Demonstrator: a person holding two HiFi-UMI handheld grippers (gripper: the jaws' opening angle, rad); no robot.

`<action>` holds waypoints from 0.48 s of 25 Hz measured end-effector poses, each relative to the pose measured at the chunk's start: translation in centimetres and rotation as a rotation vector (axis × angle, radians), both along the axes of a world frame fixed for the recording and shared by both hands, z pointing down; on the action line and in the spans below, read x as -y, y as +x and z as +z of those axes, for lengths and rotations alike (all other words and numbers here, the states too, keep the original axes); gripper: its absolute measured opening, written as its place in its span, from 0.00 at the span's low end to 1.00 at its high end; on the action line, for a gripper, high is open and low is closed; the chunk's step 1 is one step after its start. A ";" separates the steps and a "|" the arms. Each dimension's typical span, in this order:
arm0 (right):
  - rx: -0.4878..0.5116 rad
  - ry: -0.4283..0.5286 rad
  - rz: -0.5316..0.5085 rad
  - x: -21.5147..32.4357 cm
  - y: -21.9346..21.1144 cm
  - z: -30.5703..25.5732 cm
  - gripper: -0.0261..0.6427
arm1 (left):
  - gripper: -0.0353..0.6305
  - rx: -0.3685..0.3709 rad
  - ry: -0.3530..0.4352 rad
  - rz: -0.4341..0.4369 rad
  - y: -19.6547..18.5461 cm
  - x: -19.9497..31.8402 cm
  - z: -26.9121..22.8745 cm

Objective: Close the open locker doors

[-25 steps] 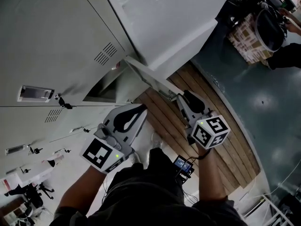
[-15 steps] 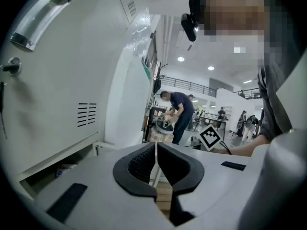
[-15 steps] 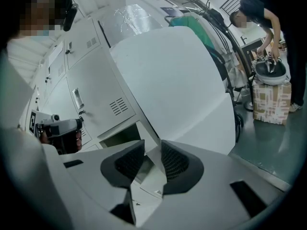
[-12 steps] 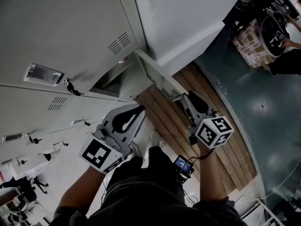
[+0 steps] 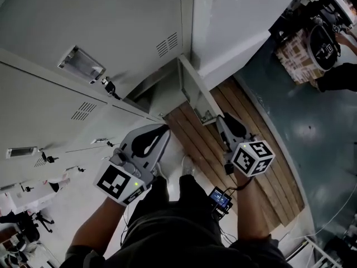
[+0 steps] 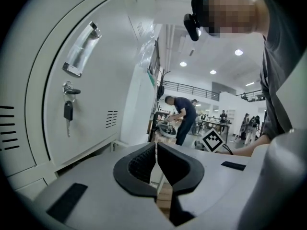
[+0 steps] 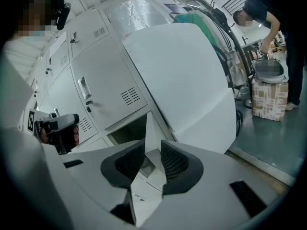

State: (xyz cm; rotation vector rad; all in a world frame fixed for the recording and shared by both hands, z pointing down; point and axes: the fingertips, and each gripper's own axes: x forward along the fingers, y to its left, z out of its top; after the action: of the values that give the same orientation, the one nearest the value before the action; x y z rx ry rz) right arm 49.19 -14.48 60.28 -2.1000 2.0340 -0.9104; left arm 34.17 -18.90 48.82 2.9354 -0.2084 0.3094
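A bank of grey lockers (image 5: pixel 83 32) fills the upper left of the head view. One low locker door (image 5: pixel 195 91) stands open, edge-on toward me, over its dark compartment (image 5: pixel 156 91). My right gripper (image 5: pixel 220 118) sits at the door's outer lower corner. In the right gripper view its jaws (image 7: pixel 152 150) stand a little apart, and the door's edge (image 7: pixel 146 128) shows in the gap. My left gripper (image 5: pixel 165 128) hangs left of the door, shut on nothing. The left gripper view looks along its closed jaws (image 6: pixel 156 150) past a closed locker with a handle (image 6: pixel 81 49) and key (image 6: pixel 68 110).
A large white panel (image 5: pixel 240 21) stands right of the open locker. Wooden planks (image 5: pixel 223 149) lie under the door, with teal floor (image 5: pixel 312 121) beyond. A person (image 7: pixel 268 28) bends over a cardboard box (image 7: pixel 268 99) at far right. My legs are below the grippers.
The head view has swung, so the lockers sit higher and turned in the frame. The door's edge now lies nearer my right gripper's tips. Both grippers keep about the same places.
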 end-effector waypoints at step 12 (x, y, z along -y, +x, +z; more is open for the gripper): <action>-0.013 -0.033 0.005 1.8 -6.9 -0.1 0.18 | 0.07 -0.025 0.000 -0.016 -6.9 2.5 -0.7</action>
State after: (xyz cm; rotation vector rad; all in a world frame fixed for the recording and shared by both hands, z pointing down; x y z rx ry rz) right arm 42.27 -16.32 60.16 -2.1326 2.0324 -0.9379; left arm 27.28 -21.37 48.14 2.9341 -0.2280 0.2704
